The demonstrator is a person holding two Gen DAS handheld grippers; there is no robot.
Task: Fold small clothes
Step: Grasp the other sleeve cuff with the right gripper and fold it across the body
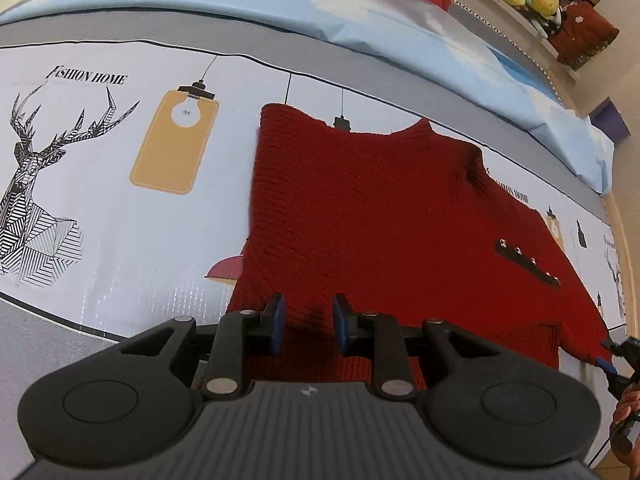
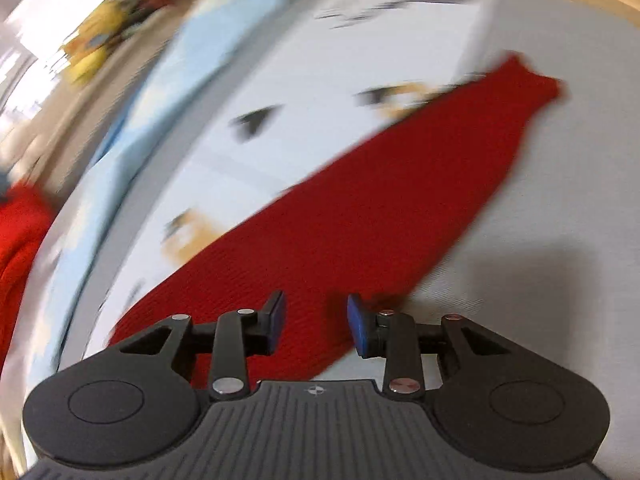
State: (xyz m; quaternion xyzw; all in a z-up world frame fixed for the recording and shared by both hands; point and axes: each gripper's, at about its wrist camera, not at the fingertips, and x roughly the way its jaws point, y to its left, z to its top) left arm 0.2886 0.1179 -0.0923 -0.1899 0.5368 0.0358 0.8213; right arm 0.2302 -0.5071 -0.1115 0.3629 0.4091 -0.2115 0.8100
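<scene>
Red knit sweater (image 1: 372, 208) lies flat on the printed tabletop cover (image 1: 120, 208), body spread ahead of the left tool (image 1: 308, 322), collar at the far edge, button placket (image 1: 528, 262) off to the right. Left tool sits over the near hem, jaws part open with a moderate gap, red knit showing between the blue pads (image 1: 278, 322); can't tell if they touch the fabric, nothing gripped. Right tool (image 2: 316, 326) is over the sleeve (image 2: 360, 216), whose long axis runs from the tool away up-right to the cuff (image 2: 536, 84). Its jaws stand a bit wider, empty, view motion-blurred. Judgement: sleeve fold-in comes next, right tool is nearer, pinch the sleeve and carry it across the body
</scene>
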